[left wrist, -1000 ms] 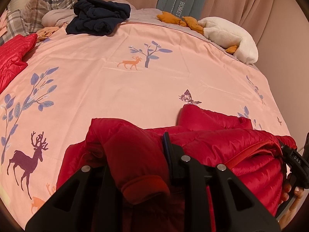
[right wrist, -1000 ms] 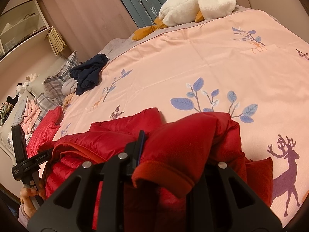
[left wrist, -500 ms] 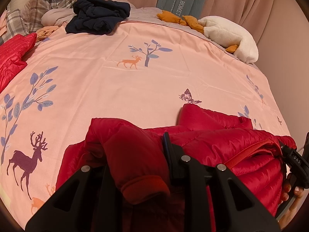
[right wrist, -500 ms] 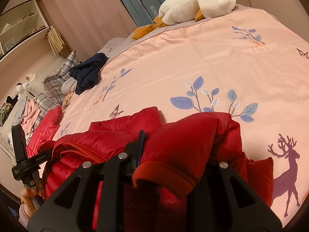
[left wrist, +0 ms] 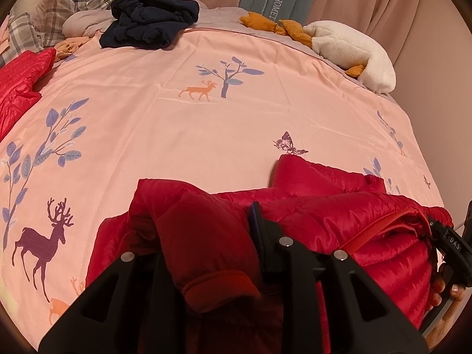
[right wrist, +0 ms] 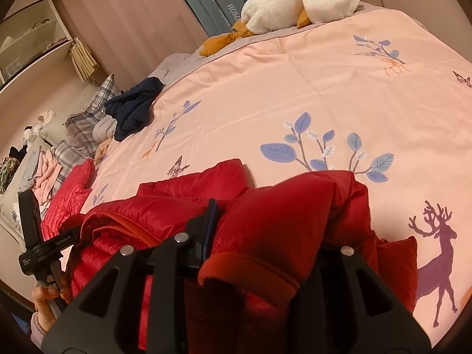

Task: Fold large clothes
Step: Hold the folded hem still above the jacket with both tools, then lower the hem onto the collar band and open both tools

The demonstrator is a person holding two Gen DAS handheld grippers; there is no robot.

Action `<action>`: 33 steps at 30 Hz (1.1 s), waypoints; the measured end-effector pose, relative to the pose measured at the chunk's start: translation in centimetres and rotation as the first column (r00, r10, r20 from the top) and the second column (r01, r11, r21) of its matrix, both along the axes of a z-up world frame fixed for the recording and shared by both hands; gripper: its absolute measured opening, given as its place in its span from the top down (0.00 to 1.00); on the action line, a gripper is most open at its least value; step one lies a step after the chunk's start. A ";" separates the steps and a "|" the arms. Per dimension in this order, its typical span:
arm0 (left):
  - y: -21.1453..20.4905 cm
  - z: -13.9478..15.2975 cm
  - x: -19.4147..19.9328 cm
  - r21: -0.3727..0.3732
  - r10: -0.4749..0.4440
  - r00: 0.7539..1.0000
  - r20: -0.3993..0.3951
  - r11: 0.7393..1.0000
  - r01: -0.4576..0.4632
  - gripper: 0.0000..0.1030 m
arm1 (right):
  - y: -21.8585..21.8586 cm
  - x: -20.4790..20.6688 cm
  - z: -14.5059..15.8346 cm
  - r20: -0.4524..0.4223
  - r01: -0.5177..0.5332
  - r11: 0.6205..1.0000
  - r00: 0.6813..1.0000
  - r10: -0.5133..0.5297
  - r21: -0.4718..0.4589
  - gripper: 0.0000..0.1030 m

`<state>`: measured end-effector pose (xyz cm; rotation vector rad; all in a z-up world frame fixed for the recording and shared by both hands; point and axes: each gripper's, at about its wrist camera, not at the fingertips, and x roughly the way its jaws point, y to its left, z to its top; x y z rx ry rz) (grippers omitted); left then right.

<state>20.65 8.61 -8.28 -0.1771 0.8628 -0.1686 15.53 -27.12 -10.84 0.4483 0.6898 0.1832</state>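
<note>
A red puffer jacket [left wrist: 339, 221] [right wrist: 147, 215] lies bunched at the near edge of the pink deer-print duvet [left wrist: 206, 132]. My left gripper [left wrist: 203, 230] has one sleeve cuff [left wrist: 218, 289] between its fingers. Its jaws are easing open, and the puffy cloth still fills the gap. My right gripper [right wrist: 265, 224] has the other sleeve cuff [right wrist: 247, 268] in the same way. Its jaws are opening while the sleeve still presses against the visible finger [right wrist: 211, 221]. On each gripper the outer fingertip is hidden under the sleeve. A hand [left wrist: 442, 292] shows at the right edge of the left wrist view.
A second red jacket [left wrist: 17, 88] [right wrist: 70, 191] lies at the left of the bed. A crumpled navy garment [left wrist: 147, 20] and plaid pillows [left wrist: 73, 0] sit at the far left. A white plush goose [left wrist: 351, 47] lies at the far right. Curtains hang behind.
The right gripper's fingers have spread a little around the sleeve. The jacket, both hands and the left gripper look unmoved.
</note>
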 end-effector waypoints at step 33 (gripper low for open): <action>0.4 2.5 -1.8 -0.058 0.018 0.996 0.090 0.998 -0.013 0.34 | -1.2 -0.9 2.3 0.046 0.053 0.996 0.997 -0.057 0.074 0.23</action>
